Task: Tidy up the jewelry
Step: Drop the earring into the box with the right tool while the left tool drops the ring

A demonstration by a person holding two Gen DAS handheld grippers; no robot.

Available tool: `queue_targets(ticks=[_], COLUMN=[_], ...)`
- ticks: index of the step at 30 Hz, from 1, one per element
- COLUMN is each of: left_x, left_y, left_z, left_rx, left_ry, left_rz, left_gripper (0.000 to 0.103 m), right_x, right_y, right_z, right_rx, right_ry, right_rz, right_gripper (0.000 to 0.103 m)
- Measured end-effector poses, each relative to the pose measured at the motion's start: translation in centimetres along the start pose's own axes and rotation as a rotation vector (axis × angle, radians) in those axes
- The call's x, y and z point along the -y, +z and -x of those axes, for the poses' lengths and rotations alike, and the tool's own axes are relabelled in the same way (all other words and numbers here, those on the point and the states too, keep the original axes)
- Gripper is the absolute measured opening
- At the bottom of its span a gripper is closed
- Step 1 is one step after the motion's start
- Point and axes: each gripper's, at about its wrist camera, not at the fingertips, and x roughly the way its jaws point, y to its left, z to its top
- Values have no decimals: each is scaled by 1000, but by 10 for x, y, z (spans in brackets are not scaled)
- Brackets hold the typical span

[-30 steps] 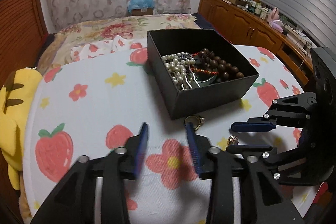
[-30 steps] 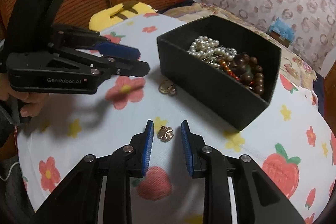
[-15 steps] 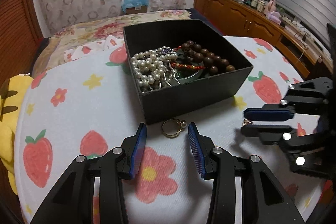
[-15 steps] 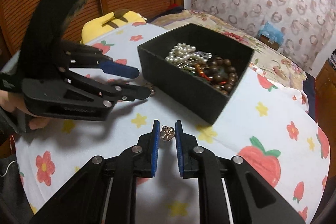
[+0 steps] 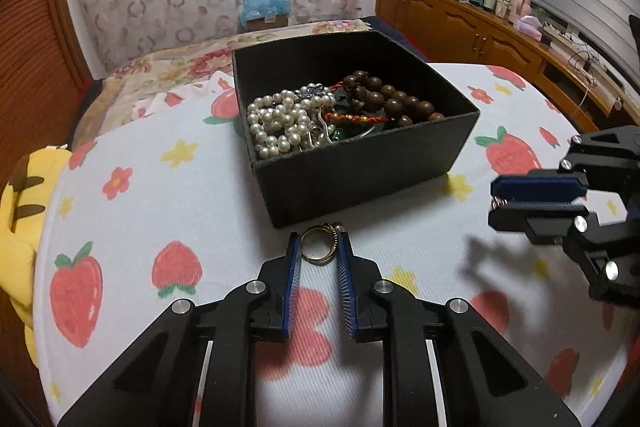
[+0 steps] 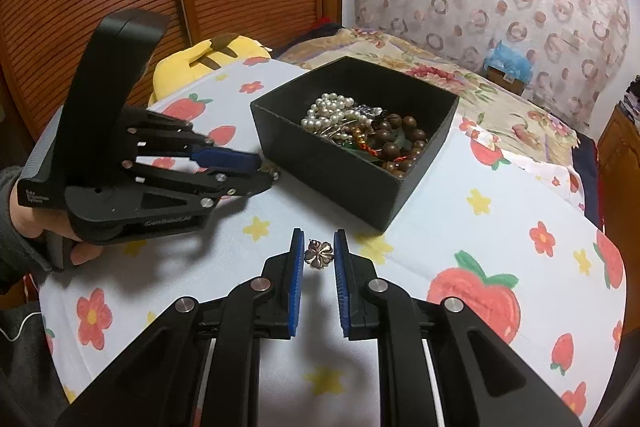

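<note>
Left wrist view: the left gripper (image 5: 319, 247) is low over the tablecloth (image 5: 132, 219), its jaws closing around a gold ring (image 5: 318, 245) that lies just in front of the black box (image 5: 360, 171). Both blue pads touch the ring's sides, so it is pinched. The box holds pearls (image 5: 280, 125), brown beads (image 5: 396, 99) and a red cord (image 5: 352, 117). At the right edge the right gripper (image 5: 496, 202) is seen side-on, raised off the cloth, with a small metallic piece nipped at its tips. A yellow plush (image 5: 18, 211) sits at the far left.

Right wrist view: the right gripper (image 6: 318, 249) holds a small flower-shaped charm (image 6: 319, 253) between its blue pads; the jaws are narrow and pressed on the charm's edges, in the air above the cloth, near the box's (image 6: 344, 167) front corner. To the left, the left gripper (image 6: 272, 175) is held by a hand (image 6: 48, 227) in a dark sleeve, its tips down at the cloth just beside the box, with the ring only partly showing there.
</note>
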Motion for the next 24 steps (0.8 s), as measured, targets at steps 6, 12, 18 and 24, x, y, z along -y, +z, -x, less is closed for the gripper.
queue_targets(ticks=[6,12,18,24], left_x=[-3,-5,-4,-6], left_y=[5,19,46,63], left_z=[19,40,42,29], left_rx=[26,86,131,133], left_ry=[-33,-47,-43,-14], left_rz=[9,15,17,25], left_gripper=[3,3,3,16], right_x=[5,14,31,40], right_y=[12,34,58,65], right_z=[10,14,0,-7], right_rx=[45,94,115,131], right_ry=[-11,-17,-33,-42], right_rz=[-10,-19,-49,-75], right_gripper=[17,17,17,23])
